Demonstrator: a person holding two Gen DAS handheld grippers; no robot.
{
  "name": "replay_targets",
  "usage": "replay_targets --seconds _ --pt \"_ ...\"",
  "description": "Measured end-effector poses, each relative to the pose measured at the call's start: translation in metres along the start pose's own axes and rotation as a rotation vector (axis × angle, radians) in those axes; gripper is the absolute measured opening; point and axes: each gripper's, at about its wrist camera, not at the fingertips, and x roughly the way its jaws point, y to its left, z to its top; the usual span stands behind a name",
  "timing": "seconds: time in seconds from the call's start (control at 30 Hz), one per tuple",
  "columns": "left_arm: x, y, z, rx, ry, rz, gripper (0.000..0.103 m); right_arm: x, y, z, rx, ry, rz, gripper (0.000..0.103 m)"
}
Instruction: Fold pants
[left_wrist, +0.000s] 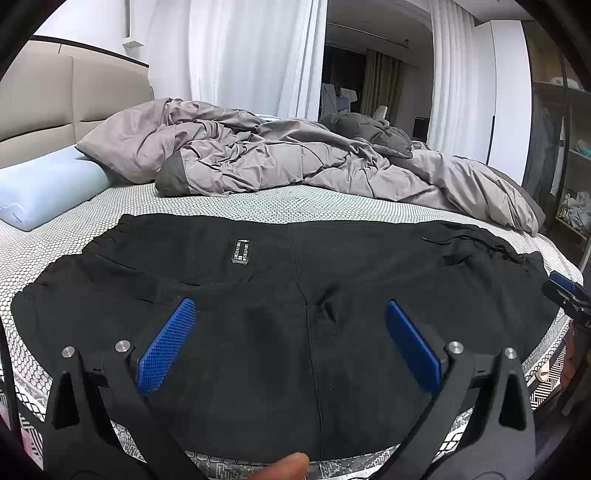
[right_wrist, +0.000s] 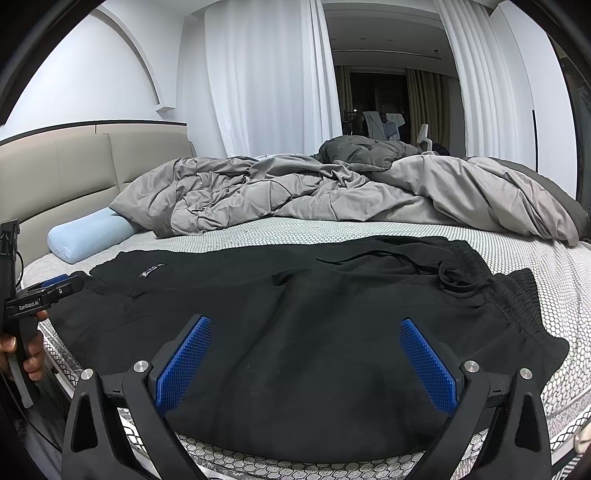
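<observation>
Each hand-held gripper (left_wrist: 290, 314) has black arms, silver screws, blue knurled pads (right_wrist: 183, 365) and white "GenRobot.AI" lettering.

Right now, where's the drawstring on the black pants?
In the right wrist view the drawstring lies loose on the black pants, toward the right by the gathered waistband, with the grey duvet behind it on the bed.

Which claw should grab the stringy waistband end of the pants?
Probably the right claw: the waistband lies on its side. The left claw is open near the label.
</observation>
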Motion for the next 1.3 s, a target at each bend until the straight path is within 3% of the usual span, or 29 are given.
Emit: replay_targets --seconds 0.97,1.3 --pt "0.007 0.006 0.0 -0.021 0.013 0.021 0.102 0.005 -0.011 0.001 0.043 0.021 -0.013 0.103" --pt "-0.001 0.033 0.014 -0.106 0.014 0.038 0.102 -0.005 -0.03 0.016 0.07 0.002 -0.013 0.103"
